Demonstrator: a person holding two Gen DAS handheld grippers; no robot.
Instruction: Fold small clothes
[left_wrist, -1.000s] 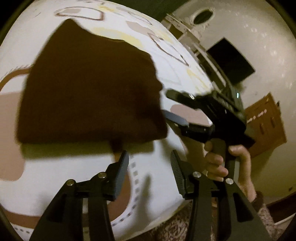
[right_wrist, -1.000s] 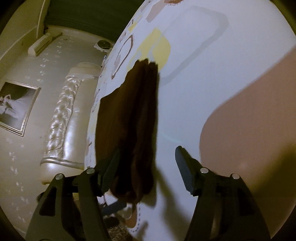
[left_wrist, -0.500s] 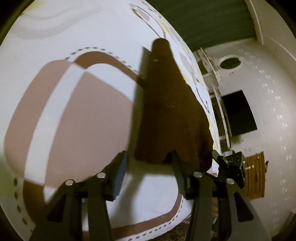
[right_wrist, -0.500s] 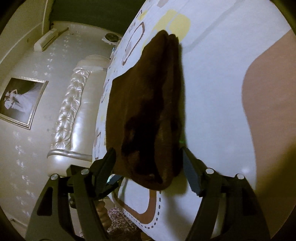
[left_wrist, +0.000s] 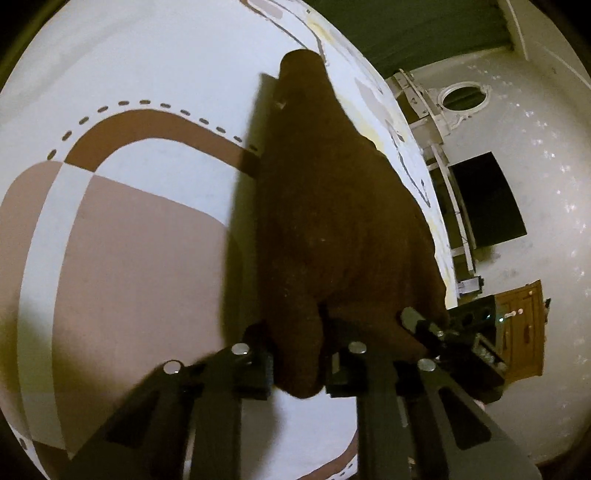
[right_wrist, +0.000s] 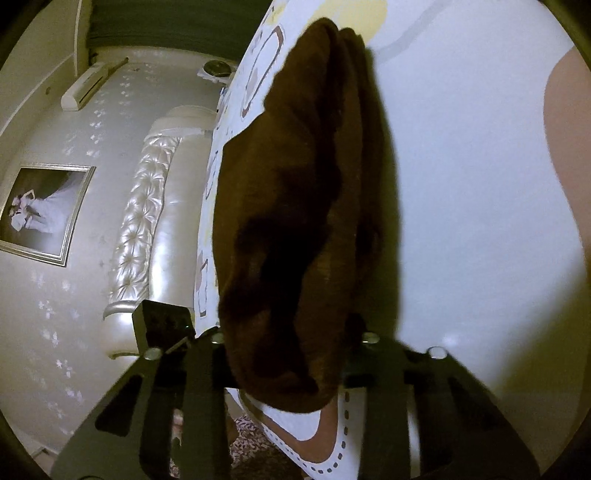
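A dark brown folded garment (left_wrist: 332, 221) lies on the patterned white bed sheet (left_wrist: 147, 74). My left gripper (left_wrist: 298, 363) is shut on the garment's near corner, the cloth bunched between its fingers. My right gripper (right_wrist: 286, 360) is shut on the garment's other near corner (right_wrist: 288, 258), the cloth filling the gap between its fingers. The right gripper's body shows in the left wrist view (left_wrist: 461, 339), touching the garment's edge. The left gripper's body shows in the right wrist view (right_wrist: 162, 325).
The sheet (right_wrist: 461, 147) has brown, pink and yellow shapes. A padded cream headboard (right_wrist: 147, 206) stands beyond the bed's far side. A framed picture (right_wrist: 40, 210) hangs on the wall. A wooden cabinet (left_wrist: 524, 325) and a dark screen (left_wrist: 484, 199) stand past the bed edge.
Both grippers moved in onto the garment's near edge and closed on its two corners. One second ago both were open and apart from the cloth.
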